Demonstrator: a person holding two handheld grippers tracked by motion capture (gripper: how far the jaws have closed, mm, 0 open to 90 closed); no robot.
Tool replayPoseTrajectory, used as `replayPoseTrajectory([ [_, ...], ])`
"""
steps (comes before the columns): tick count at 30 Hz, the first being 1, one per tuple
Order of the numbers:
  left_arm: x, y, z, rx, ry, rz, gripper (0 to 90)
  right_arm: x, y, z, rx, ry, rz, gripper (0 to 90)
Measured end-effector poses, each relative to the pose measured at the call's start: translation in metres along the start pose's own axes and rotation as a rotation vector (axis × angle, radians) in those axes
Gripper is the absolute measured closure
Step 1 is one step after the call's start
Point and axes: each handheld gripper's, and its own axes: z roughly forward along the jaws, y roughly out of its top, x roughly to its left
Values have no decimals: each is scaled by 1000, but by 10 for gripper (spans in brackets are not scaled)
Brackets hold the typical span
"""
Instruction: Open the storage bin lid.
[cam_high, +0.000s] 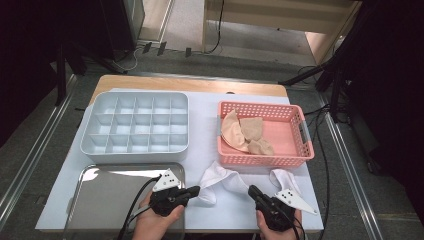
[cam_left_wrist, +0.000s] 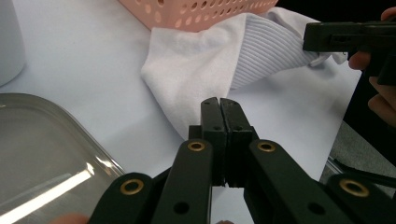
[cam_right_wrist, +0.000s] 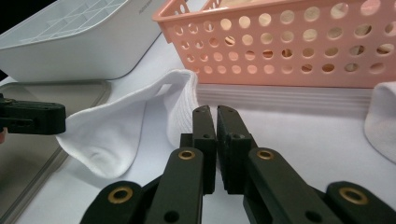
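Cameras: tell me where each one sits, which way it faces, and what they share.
High view: above the table, looking forward and down; hands, left gripper and right gripper show.
Left gripper view: on the gripper, facing the white sock; own shut jaws.
Right gripper view: facing the pink basket; own shut jaws.
Shared: sock and basket.

From above the near edge of the table (cam_high: 210, 107) we look forward and down over its whole top and the floor beyond. On the left gripper (cam_left_wrist: 219, 103) we sit low and close, facing along the near edge toward the white sock (cam_left_wrist: 210, 65). On the right gripper (cam_right_wrist: 215, 112) we face the pink basket (cam_right_wrist: 289, 42). Both gripper views share that sock and basket.
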Motion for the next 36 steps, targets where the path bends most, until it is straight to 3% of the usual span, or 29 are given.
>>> replayPoseTrajectory([
  [26, 1, -2, -4, -12, 3, 15, 900, 1, 0, -2, -21, -27, -18, 865],
  [36, -5, -1, -5, 6, -68, 46, 900, -1, -1, -17, -32, -3, 5, 894],
])
